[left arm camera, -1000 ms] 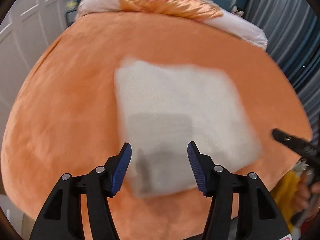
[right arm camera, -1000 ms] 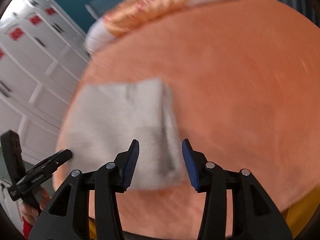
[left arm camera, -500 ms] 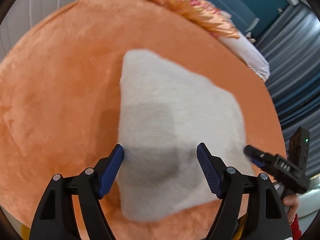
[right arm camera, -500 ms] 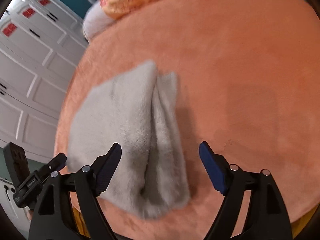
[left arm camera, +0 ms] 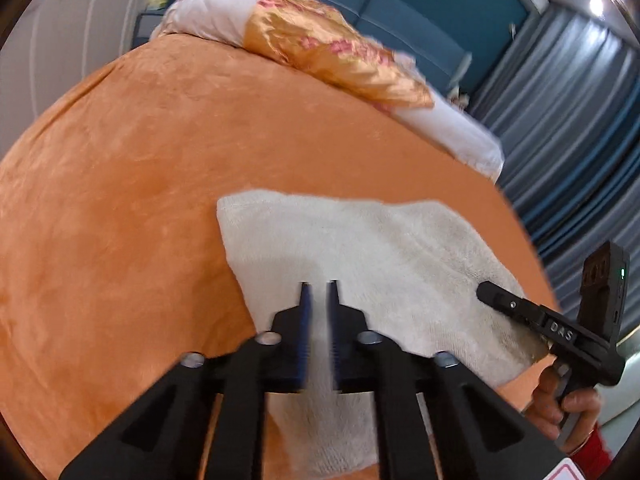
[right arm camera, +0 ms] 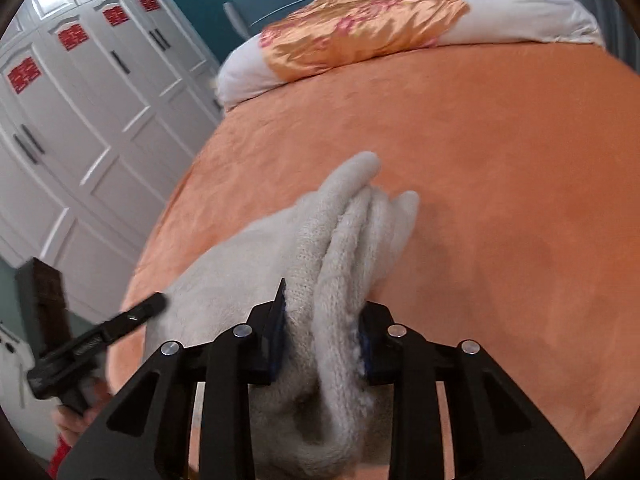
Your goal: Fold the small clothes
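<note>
Left wrist view: the left gripper (left arm camera: 319, 292) is pressed together on the near edge of a folded white towel (left arm camera: 392, 264), a thin strip of cloth showing between its blue pads. The towel lies flat on an orange plush bedspread (left arm camera: 120, 184), near the bed's front edge. At the right of this view the right gripper (left arm camera: 490, 293) reaches in over the towel's right side, held by a hand (left arm camera: 568, 400) with a red cuff below it.

Right wrist view: the right gripper (right arm camera: 322, 312) is closing on the bunched layers at the towel's (right arm camera: 240, 264) end; 2 or 3 thick folds fill the gap and its pads press on them. The left gripper (right arm camera: 158, 303) enters from the lower left, its tip on the cloth.

Surroundings: a white pillow (left arm camera: 208, 16) draped with a gold satin cover (left arm camera: 332, 60) lies along the head of the bed, well apart from the towel. A white wardrobe (right arm camera: 72, 112) with red paper emblems stands on 1 side, grey-blue curtains (left arm camera: 568, 120) on the other, and a teal wall behind the bed. Nothing else lies on the bedspread between the towel and the pillow.
</note>
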The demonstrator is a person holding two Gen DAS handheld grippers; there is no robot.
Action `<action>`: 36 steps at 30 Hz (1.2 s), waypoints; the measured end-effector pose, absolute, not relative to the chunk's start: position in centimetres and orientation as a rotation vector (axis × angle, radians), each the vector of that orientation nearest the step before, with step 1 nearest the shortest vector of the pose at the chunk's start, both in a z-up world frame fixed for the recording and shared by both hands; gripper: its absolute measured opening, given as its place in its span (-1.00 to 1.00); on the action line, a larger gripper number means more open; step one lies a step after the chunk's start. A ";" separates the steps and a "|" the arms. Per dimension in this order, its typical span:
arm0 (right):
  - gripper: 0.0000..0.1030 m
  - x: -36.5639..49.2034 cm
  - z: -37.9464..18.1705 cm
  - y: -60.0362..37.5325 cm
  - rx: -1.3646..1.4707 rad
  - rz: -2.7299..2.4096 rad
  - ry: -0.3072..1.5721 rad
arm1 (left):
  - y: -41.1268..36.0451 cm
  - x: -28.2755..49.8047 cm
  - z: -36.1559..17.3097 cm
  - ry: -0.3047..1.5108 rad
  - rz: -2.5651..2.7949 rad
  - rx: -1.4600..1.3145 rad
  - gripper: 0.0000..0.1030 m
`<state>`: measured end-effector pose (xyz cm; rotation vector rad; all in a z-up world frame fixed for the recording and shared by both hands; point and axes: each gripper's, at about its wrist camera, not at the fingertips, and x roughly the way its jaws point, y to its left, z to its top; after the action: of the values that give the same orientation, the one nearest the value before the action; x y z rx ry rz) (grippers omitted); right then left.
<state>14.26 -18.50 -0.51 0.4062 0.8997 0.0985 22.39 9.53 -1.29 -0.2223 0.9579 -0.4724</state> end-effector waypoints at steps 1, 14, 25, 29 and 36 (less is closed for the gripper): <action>-0.44 15.0 -3.4 -19.0 0.386 0.055 0.995 | 8.7 22.6 -2.5 0.996 -0.453 -0.185 -0.93; 0.09 13.4 -8.7 -23.0 0.562 0.051 1.147 | 8.2 17.4 -4.5 1.151 -0.369 -0.357 0.45; -0.30 12.3 -8.1 -22.2 0.675 0.075 1.140 | 6.6 14.2 -8.4 1.216 -0.319 -0.059 -0.23; -0.34 10.8 -7.0 -20.9 0.655 0.097 1.109 | 7.8 14.3 -7.1 1.175 -0.264 -0.005 -0.40; -0.25 10.5 -7.9 -20.2 0.598 0.035 1.122 | 9.2 13.3 -8.0 1.197 -0.235 -0.066 -0.33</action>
<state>10.47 -20.16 -7.92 0.5978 1.1221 0.0346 13.28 9.16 -8.02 -0.0663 1.1968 -0.2347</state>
